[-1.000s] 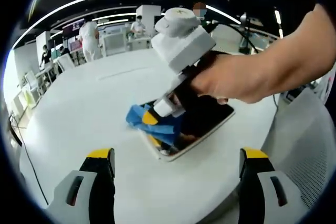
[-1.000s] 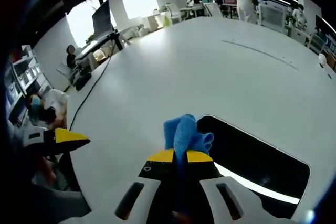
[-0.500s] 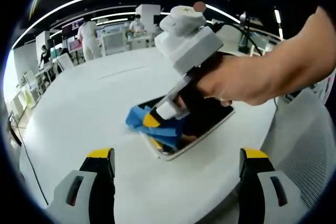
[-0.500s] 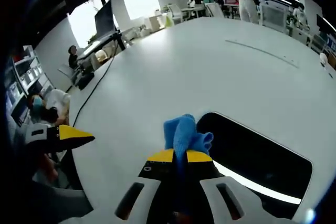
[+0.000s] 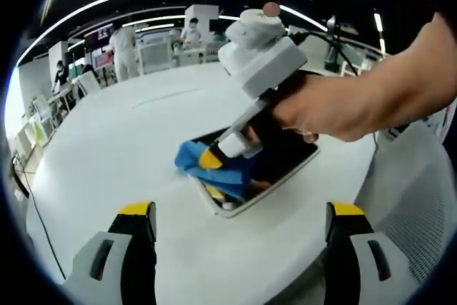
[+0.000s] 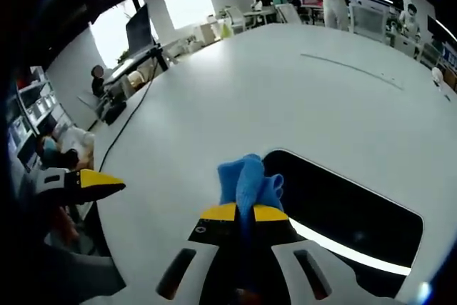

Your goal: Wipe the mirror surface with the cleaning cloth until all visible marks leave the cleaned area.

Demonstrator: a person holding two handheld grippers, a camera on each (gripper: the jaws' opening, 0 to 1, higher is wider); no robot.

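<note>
Jaws, right: right gripper (image 6: 244, 213) is clamped on the blue cloth (image 6: 247, 181), whose bunched end sticks out past the yellow tips, low centre of the right gripper view.
Jaws, left: left gripper (image 5: 241, 218) stands wide apart and holds nothing, at the bottom of the left gripper view, back from the work.
Mirror: mirror (image 6: 350, 219) lies flat on the white counter (image 6: 235, 91), a dark rounded slab with a pale rim; in the left gripper view it sits mid-frame under the right gripper (image 5: 221, 156).
Key relation: cloth rests at the mirror's left end, touching its edge; the glass runs from the tips toward the lower right of the right gripper view, its long axis that way. I judge the wipe must travel along it.
Nearer tool: the right one, already on the cloth.
Marks: too small to tell any on the glass.
Change: in the left gripper view the cloth (image 5: 203, 165) and right gripper sit slightly further right than half a second ago; mirror (image 5: 285, 163) unmoved.
</note>
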